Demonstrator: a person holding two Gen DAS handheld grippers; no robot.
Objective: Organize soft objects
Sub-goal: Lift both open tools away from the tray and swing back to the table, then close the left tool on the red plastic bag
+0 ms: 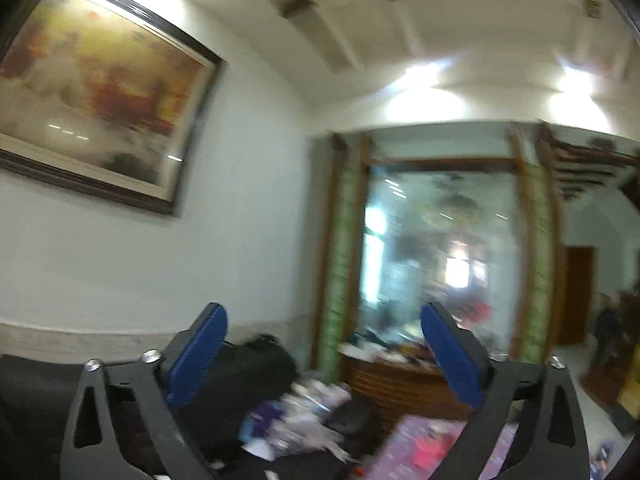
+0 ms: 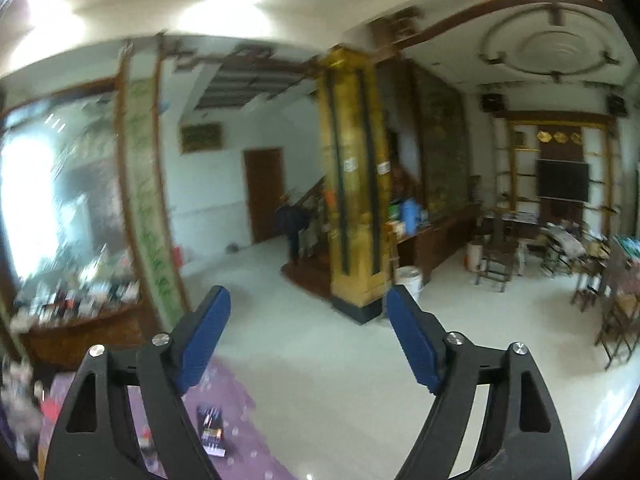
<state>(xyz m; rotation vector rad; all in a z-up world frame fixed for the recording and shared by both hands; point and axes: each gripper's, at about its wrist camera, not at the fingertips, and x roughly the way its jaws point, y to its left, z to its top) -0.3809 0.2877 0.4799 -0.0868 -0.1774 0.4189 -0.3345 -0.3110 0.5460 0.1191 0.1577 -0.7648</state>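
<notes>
The left hand-held gripper [image 1: 324,344] gapes wide and empty, aimed at a white wall above a blurred heap of soft pale and purple items [image 1: 296,420] on a purple patterned mat [image 2: 240,412]; the right hand-held gripper [image 2: 308,336] also spreads empty over white floor [image 2: 320,360]

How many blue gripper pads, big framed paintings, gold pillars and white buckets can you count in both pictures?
Blue pads: 4
Framed painting: 1
Gold pillar: 1
White bucket: 1
Total: 7
</notes>
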